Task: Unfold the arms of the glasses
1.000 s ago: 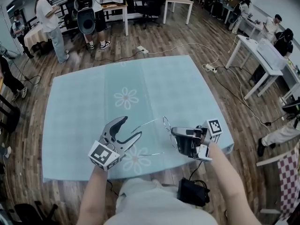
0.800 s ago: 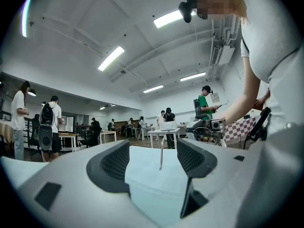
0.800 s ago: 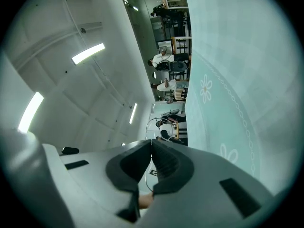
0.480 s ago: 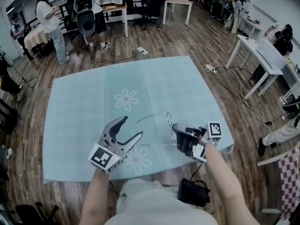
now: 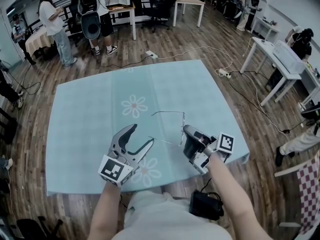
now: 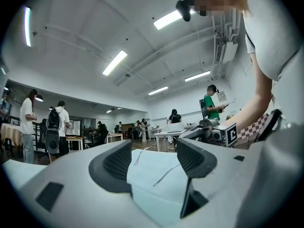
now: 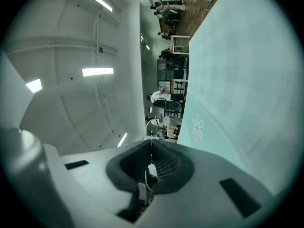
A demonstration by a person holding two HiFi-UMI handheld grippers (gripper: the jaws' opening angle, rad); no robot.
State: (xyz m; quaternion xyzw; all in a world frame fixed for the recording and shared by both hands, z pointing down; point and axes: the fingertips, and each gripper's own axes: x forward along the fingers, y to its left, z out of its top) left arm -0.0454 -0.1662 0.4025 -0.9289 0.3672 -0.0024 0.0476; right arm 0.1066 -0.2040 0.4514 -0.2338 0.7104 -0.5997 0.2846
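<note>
Glasses (image 5: 168, 112) clamped in right hand-held gripper (image 5: 186, 130), newly turned, both arms splayed, seemingly unfolded; left hand-held gripper (image 5: 141, 135) wide, empty.

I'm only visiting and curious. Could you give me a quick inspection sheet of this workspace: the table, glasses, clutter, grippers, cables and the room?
Surface: table, pale blue with daisy prints.
Job's things: wire glasses, held by their front, both thin arms sticking out sideways.
Clutter: nothing seen on the table.
Grippers: right gripper shut on the glasses; left gripper open, empty, near one arm's tip.
Cables: white cable and power strip on the floor.
Surroundings: desks, several people standing.
</note>
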